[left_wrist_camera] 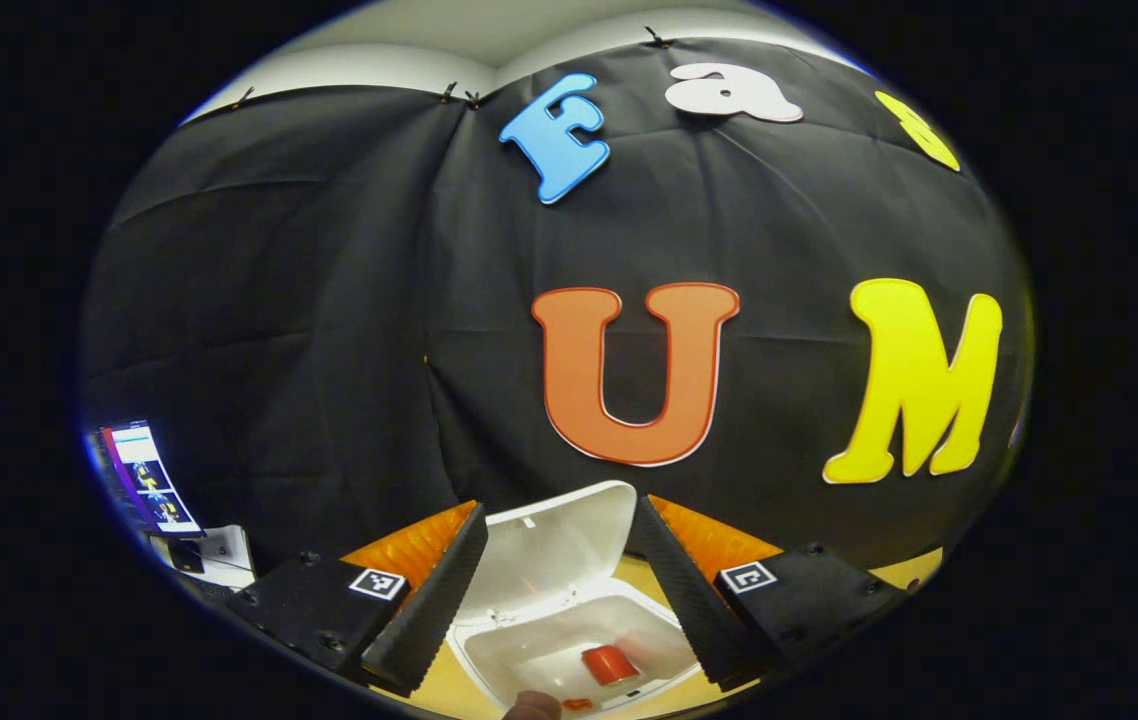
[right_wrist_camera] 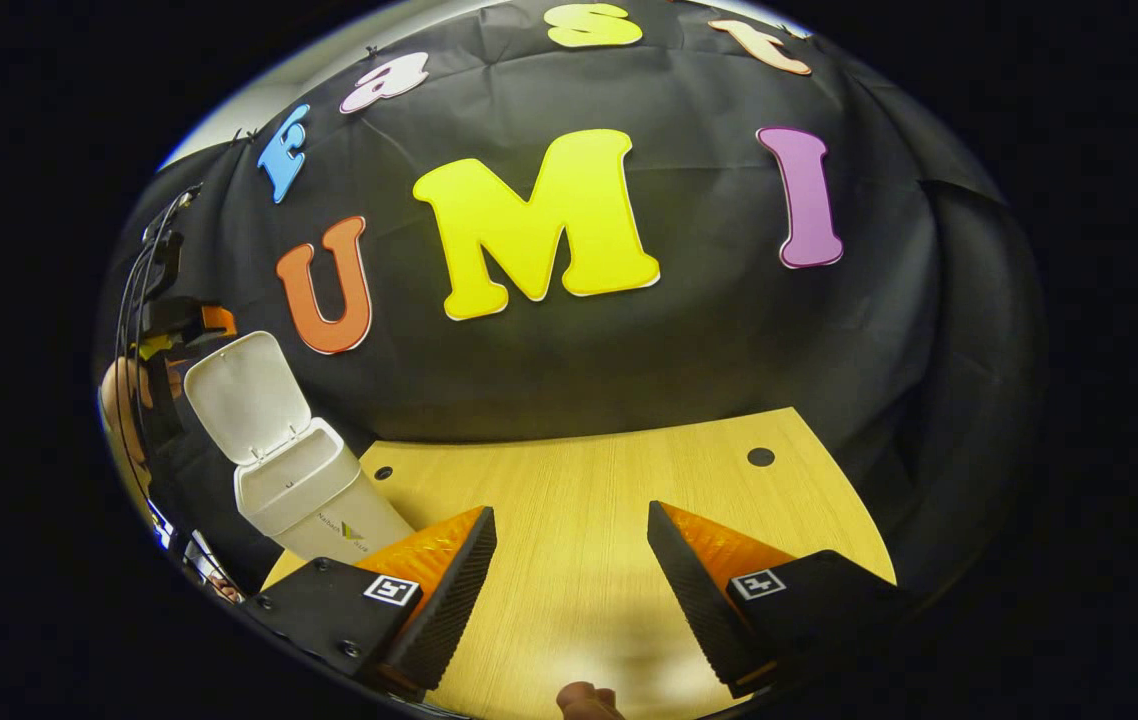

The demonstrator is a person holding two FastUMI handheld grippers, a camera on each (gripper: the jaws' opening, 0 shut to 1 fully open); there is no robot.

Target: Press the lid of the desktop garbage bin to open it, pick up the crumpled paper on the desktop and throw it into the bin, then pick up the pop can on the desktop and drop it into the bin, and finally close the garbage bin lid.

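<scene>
In the left gripper view the white garbage bin (left_wrist_camera: 519,650) stands below me with its lid (left_wrist_camera: 554,545) swung up and back. A red pop can (left_wrist_camera: 609,664) lies inside the bin. My left gripper (left_wrist_camera: 561,560) hangs open above the bin mouth, nothing between its fingers. In the right gripper view the same bin (right_wrist_camera: 304,490) stands at the left of the wooden table (right_wrist_camera: 589,540), lid (right_wrist_camera: 244,395) upright. My right gripper (right_wrist_camera: 571,555) is open over bare table, to the right of the bin. The other gripper (right_wrist_camera: 174,320) and a hand show above the bin at far left.
A screen (left_wrist_camera: 144,478) and a small white box sit at the far left of the left gripper view. The table (right_wrist_camera: 759,457) has a dark round hole near its back right corner and another beside the bin. Black cloth walls close the back.
</scene>
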